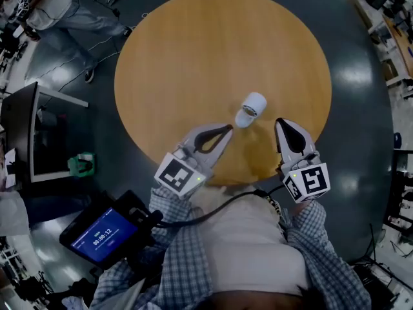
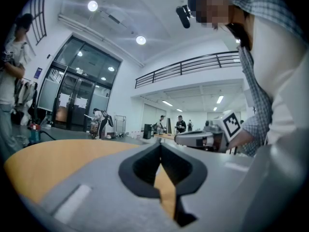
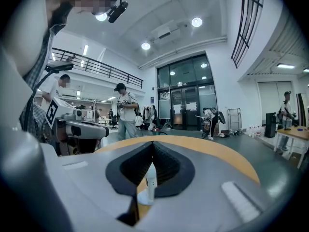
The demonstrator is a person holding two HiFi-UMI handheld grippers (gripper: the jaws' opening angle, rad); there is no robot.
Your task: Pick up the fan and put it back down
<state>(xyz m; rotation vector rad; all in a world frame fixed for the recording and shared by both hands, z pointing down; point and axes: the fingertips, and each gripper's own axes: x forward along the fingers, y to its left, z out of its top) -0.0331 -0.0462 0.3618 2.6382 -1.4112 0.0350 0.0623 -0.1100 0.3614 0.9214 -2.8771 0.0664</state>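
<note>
A small white fan (image 1: 250,109) stands on the round wooden table (image 1: 193,50), near its front edge. My left gripper (image 1: 227,129) lies just left of the fan's base, its tips meeting and nothing between them. My right gripper (image 1: 282,122) rests a short way to the fan's right, also shut and empty. In the right gripper view the closed tips (image 3: 153,143) meet at the middle, and the fan (image 3: 150,183) shows beyond them through the gap lower down. In the left gripper view the jaws (image 2: 160,144) are together over the tabletop (image 2: 53,161); the fan is hidden, and the right gripper (image 2: 198,139) shows across from it.
A dark monitor (image 1: 29,131) and a green object (image 1: 82,163) stand on the floor to the left. A handheld screen with a timer (image 1: 103,236) hangs by my left arm, with a black cable (image 1: 219,205) across my front. People stand beyond the table (image 3: 126,112).
</note>
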